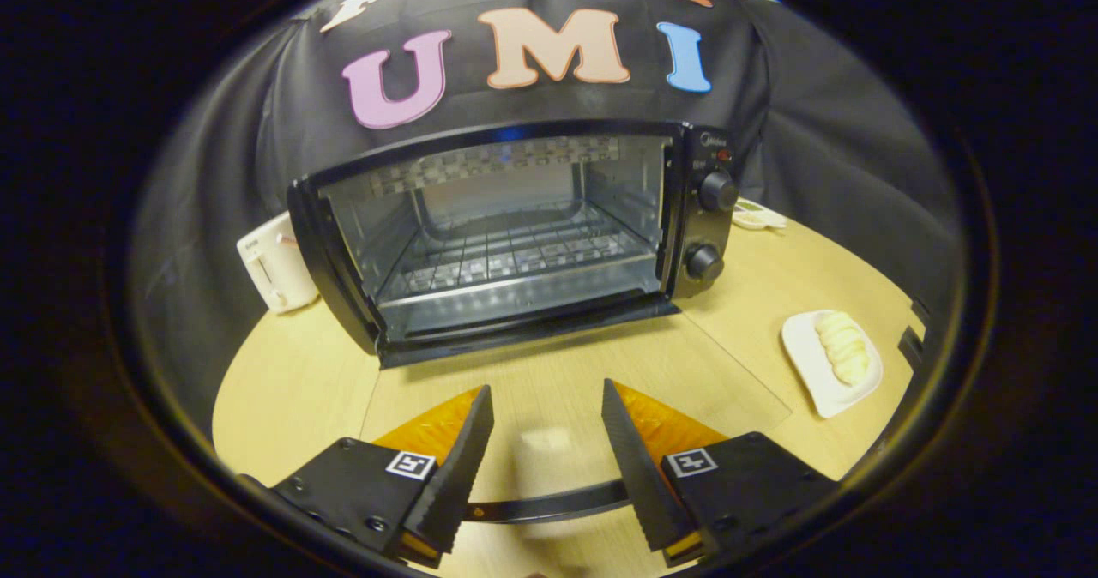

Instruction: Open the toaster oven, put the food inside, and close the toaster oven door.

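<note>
Gripper view: toaster oven [515,235] is sitting at 12 o'clock beyond the fingers, door [532,325] already dropped flat, rack [515,256] bare. Gripper [547,428] is hovering over the table [300,389], fingers spread wide, holding nothing. Food [841,346] is lying on a white plate [815,381] at 2 o'clock, well apart from the fingers. Judging step one done; loading is in hand. Next move: swinging right to the plate, straddling the food, pinching gently.

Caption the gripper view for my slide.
Open gripper faces open toaster oven; food plate waits beside it.
</note>
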